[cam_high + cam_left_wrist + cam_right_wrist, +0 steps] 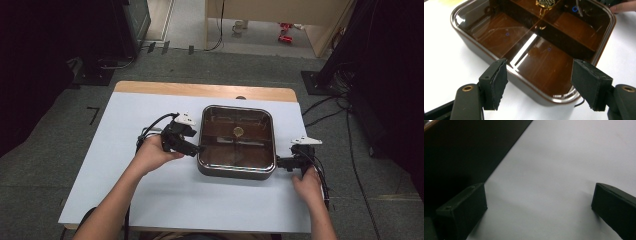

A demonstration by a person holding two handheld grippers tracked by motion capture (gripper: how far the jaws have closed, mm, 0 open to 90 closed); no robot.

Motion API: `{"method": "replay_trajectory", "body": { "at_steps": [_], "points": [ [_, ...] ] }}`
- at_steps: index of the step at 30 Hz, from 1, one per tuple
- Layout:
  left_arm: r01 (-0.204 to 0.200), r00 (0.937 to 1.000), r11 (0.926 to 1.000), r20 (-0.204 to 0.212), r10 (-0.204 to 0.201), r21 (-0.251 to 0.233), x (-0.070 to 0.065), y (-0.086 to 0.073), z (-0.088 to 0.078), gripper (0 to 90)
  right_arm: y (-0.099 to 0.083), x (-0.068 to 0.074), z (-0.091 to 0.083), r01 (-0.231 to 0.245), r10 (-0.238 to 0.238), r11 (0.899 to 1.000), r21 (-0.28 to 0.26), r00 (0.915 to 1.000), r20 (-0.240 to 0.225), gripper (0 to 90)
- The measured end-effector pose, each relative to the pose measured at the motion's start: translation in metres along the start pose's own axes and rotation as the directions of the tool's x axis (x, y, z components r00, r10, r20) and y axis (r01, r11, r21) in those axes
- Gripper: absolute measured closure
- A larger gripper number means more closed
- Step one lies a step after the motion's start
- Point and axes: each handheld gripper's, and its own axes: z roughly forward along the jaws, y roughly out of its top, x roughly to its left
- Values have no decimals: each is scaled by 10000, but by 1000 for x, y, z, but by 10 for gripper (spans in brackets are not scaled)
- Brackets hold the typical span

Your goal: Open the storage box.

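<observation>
A square dark pot (237,172) with a brown tinted glass lid (235,150) and a gold knob (238,131) stands on the white table top. My left gripper (199,148) hovers at the pot's left rim. In the left gripper view its jaws (541,85) stand wide apart over a corner of the pot (541,100), with the pads touching nothing. An inner divider (564,42) shows through the lid. My right gripper (279,162) sits low at the pot's front right corner. It is open (539,212) over bare table, with one jaw beside the dark pot wall (461,152).
The white sheet (150,190) covers the table, whose wooden edge (205,90) shows at the back. There is free surface to the left and in front of the pot. Cables (325,117) and dark stands lie on the floor to the right.
</observation>
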Motion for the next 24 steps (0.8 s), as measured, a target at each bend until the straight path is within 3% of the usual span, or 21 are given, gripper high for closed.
{"method": "replay_trajectory", "body": {
  "at_steps": [5,8,17,24],
  "points": [
    [73,10000,10000,34,-73,55,1,12,9,314,0,0,0,17,-17,10000,-5,10000,2,0],
    [-106,9999,9999,-88,106,24,0,17,14,313,0,0,0,13,-13,10000,-4,10000,0,0],
    [18,9997,9988,253,-6,-498,5,30,41,315,0,1,0,54,-53,10000,-49,10000,67,0],
    [-375,9992,9985,133,381,-391,2,42,60,321,0,0,0,1,-1,10000,-13,10000,30,0]
  ]
}}
